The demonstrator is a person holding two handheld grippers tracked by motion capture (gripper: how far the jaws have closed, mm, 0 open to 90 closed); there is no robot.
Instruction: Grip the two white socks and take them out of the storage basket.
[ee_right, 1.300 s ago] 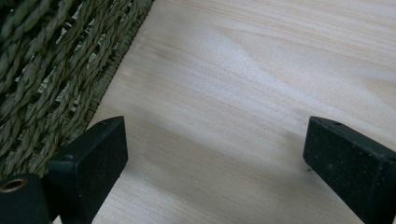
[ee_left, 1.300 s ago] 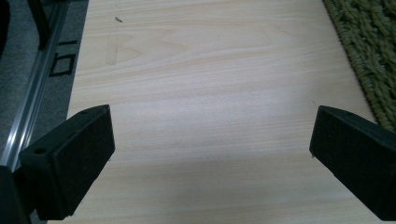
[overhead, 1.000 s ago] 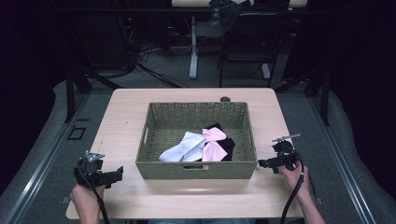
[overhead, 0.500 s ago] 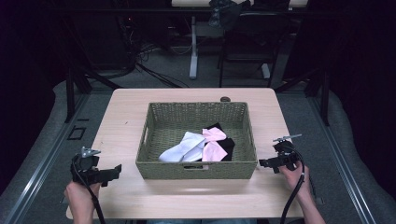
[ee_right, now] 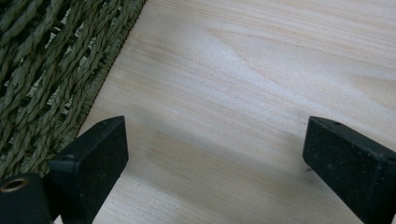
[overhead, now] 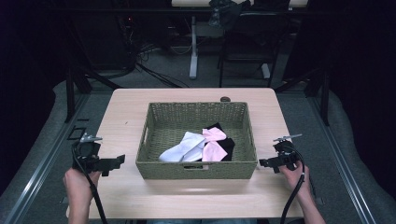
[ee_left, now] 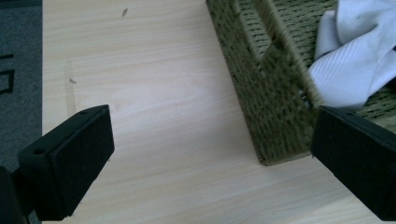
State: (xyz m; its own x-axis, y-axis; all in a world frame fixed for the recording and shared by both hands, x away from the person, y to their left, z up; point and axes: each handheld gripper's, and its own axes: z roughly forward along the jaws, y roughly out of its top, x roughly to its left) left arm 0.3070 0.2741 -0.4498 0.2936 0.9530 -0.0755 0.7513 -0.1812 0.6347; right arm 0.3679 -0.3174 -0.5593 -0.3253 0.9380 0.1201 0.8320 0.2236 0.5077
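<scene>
While both hands sit low in the high view, the left gripper (overhead: 116,161) is at lower left and the right gripper (overhead: 264,163) at lower right, each over bare wooden table (overhead: 126,112) and pointing in toward the woven basket (overhead: 196,164) at frame centre. Left gripper jaws spread wide, nothing between them; in the left gripper view they frame the near corner of the basket (ee_left: 275,126), right jaw just beside it, contact unclear. Right gripper jaws also wide and empty; in the right gripper view the basket wall (ee_right: 51,70) fills upper left, close to the left jaw, apart from it.

Inside the basket, right of centre: white cloth (overhead: 183,148) toward the front, pink cloth (overhead: 214,142) overlapping it, black cloth (overhead: 225,142) under both at the right. White cloth (ee_left: 355,56) shows at upper right of the left gripper view, behind the basket wall. That wall stands between either gripper and the cloths.

Small dark round thing (overhead: 225,99) on the table's far edge, behind the basket; can't tell what it is. Cable (overhead: 292,200) trails from the right gripper down past the forearm. Upper part of the high view: dark floor, table legs, cables and a chair base, well apart from the table.
</scene>
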